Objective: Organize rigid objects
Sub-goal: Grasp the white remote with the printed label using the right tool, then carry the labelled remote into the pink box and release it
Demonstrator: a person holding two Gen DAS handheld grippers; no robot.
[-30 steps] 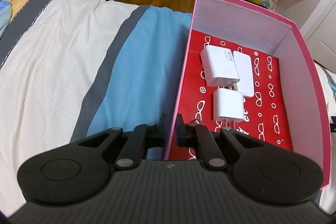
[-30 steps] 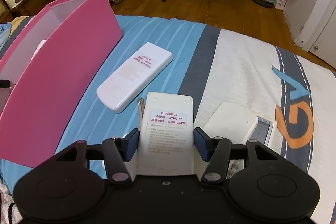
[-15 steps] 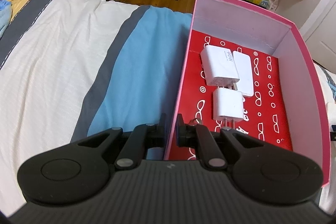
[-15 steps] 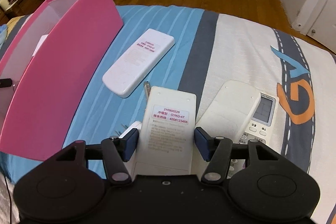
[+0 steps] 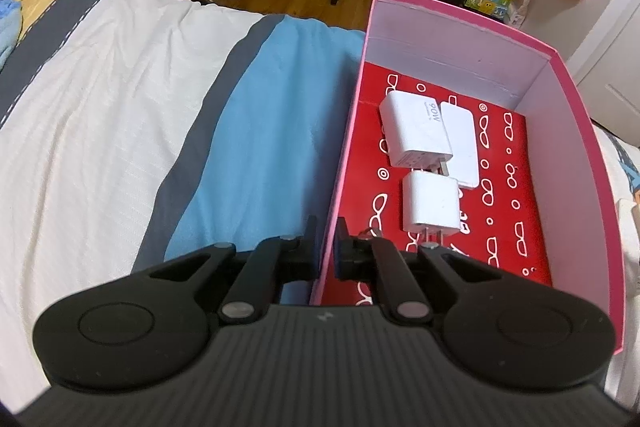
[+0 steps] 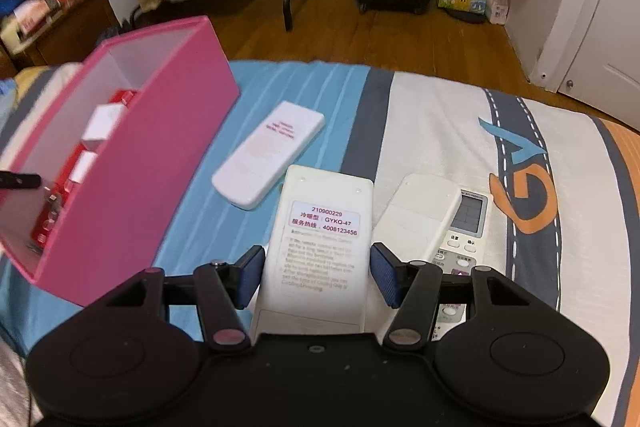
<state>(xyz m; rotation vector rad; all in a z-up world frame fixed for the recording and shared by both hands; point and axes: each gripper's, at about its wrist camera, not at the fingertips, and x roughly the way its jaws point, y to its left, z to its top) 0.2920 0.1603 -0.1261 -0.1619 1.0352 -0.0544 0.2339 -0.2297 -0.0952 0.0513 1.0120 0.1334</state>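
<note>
In the left wrist view the near end of the pink box (image 5: 472, 39) is cut off behind the tool body, so its front wall cannot be seen. The left tool (image 5: 327, 247) is clamped together on the box's left side wall, one finger outside over the bed cover (image 5: 120, 115) and one inside. On the red patterned floor of the box lie three white chargers: a large one marked 90W (image 5: 414, 131), a flat one (image 5: 462, 145) just beside it and partly hidden under its edge, and a smaller plug (image 5: 430, 205) nearer the tool, prongs toward the camera.

In the right wrist view the box is blurred and only partly open to sight; the chargers show as soft white shapes. A white remote (image 6: 270, 153) lies face down on the blue stripe, just beside the box. The right tool (image 6: 316, 273) stands partly apart with its blue pads pressed on the sides of a labelled remote (image 6: 324, 239), held face down clear of the bed; its near end is hidden by the tool. To the right, another remote (image 6: 420, 217) lies over one with a display (image 6: 468, 223), most of which is covered.
</note>
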